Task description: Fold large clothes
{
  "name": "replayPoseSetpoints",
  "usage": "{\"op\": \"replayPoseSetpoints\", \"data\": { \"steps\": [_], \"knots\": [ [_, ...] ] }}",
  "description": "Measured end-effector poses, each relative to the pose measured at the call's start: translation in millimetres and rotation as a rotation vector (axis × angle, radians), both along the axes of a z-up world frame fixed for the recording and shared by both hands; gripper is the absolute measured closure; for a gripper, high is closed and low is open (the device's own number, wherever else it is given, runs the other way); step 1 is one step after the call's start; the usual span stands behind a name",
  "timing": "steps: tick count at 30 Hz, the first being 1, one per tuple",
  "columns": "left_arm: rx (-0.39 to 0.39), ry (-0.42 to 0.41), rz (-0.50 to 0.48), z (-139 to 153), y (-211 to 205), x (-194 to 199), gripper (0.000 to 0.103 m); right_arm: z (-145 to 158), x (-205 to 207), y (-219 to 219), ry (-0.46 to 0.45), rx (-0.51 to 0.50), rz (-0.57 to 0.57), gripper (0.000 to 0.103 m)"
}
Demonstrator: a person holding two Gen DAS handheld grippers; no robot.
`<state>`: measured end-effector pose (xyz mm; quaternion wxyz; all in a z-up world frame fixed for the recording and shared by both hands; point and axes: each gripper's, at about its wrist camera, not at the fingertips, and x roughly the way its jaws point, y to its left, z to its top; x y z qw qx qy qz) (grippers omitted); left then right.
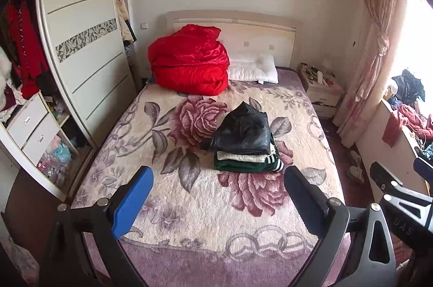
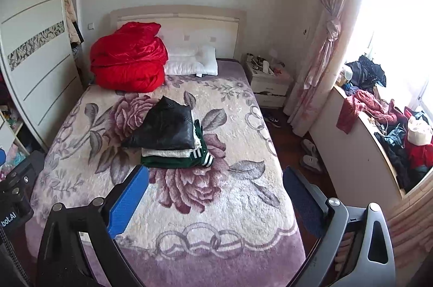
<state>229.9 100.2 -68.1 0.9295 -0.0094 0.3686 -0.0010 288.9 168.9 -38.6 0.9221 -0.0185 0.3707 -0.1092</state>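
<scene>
A stack of folded clothes sits mid-bed: a black leather jacket [image 1: 245,131] on top, a cream garment [image 1: 240,157] under it, a green one with striped cuffs [image 1: 243,165] at the bottom. The stack also shows in the right wrist view, with the black jacket [image 2: 165,128] on top. My left gripper [image 1: 217,195] is open and empty, held above the near part of the bed, short of the stack. My right gripper [image 2: 216,192] is open and empty too, above the bed's near right part. Its body shows in the left wrist view [image 1: 400,195].
The bed [image 1: 189,205] has a floral blanket. A red quilt bundle [image 1: 189,62] and a white pillow [image 1: 254,68] lie at the headboard. An open wardrobe [image 1: 73,57] stands left. A nightstand [image 2: 268,81], slippers [image 2: 310,154] and a sill with piled clothes [image 2: 384,124] are right.
</scene>
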Motion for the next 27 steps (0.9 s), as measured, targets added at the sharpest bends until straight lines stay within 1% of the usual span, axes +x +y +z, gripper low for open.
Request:
{"op": "replayPoseSetpoints", "data": {
  "steps": [5,9,14,16,27],
  "knots": [
    [0.008,-0.023,0.002,11.9,1.3,-13.8,0.004,27.8,-21.7,-0.4,-0.039,0.004,0.011,0.002],
    [0.009,-0.027,0.003,11.8,0.9,-17.5,0.003,39.0,-33.3,2.7,-0.048,-0.005,0.021,0.001],
    [0.004,-0.029,0.002,15.1,0.7,-23.3,0.003,41.1,-43.0,2.6,-0.049,-0.003,0.021,0.001],
    [0.009,-0.035,0.003,16.8,0.2,-25.3,0.003,38.9,-40.1,2.0,-0.05,-0.003,0.019,0.001],
    [0.032,-0.051,-0.013,23.5,-8.4,-29.5,0.003,46.7,-58.6,1.5,-0.053,0.014,0.017,0.001]
  ]
}}
